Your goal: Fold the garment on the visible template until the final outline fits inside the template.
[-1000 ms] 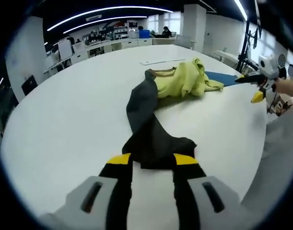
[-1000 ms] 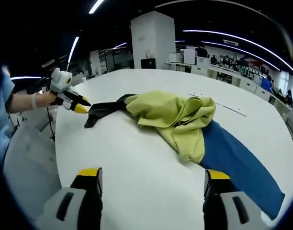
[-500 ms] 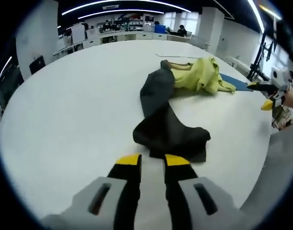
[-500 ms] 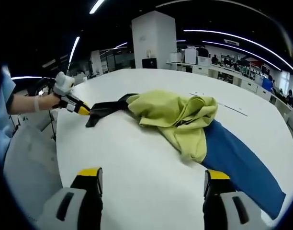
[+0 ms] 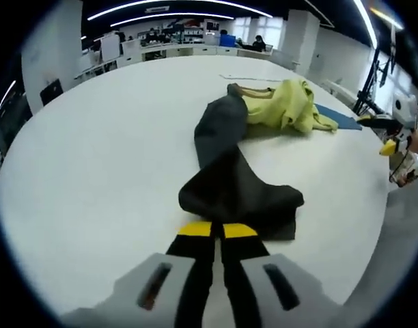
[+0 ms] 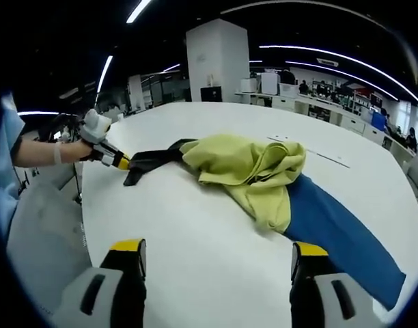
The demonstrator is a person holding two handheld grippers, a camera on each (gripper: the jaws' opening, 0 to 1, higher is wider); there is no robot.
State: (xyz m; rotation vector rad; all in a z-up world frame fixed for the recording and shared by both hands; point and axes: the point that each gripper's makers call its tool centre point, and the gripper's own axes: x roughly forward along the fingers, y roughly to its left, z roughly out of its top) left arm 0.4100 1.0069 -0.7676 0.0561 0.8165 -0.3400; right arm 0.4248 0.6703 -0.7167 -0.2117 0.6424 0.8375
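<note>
In the left gripper view, my left gripper (image 5: 218,230) rises from the bottom centre with its yellow tips pressed nearly together at the near edge of the dark sleeve end (image 5: 240,201). I judge it is pinching that cloth, though the actual bite is hidden under the tips. From there the garment (image 5: 226,133) runs up the frame toward the crumpled yellow-green part (image 5: 285,106) in the upper right, with a sliver of the blue template (image 5: 337,116) showing just past it. At the far right edge my right gripper (image 5: 392,134) hangs over the rim of the white table (image 5: 93,150).

In the right gripper view, my left gripper (image 6: 120,161) sits at the middle left, touching the tip of the dark sleeve. The yellow-green bulk (image 6: 253,171) lies heaped in the centre, overlapping the upper end of the blue template (image 6: 339,236), which stretches to the lower right. My right gripper (image 6: 216,249) is at the bottom with its jaws spread wide, holding nothing, above bare table.

By my reckoning the job is barely begun: the garment is bunched, the dark sleeve trails well off the template, and no fold is made. Spreading, aligning and folding all remain.
</note>
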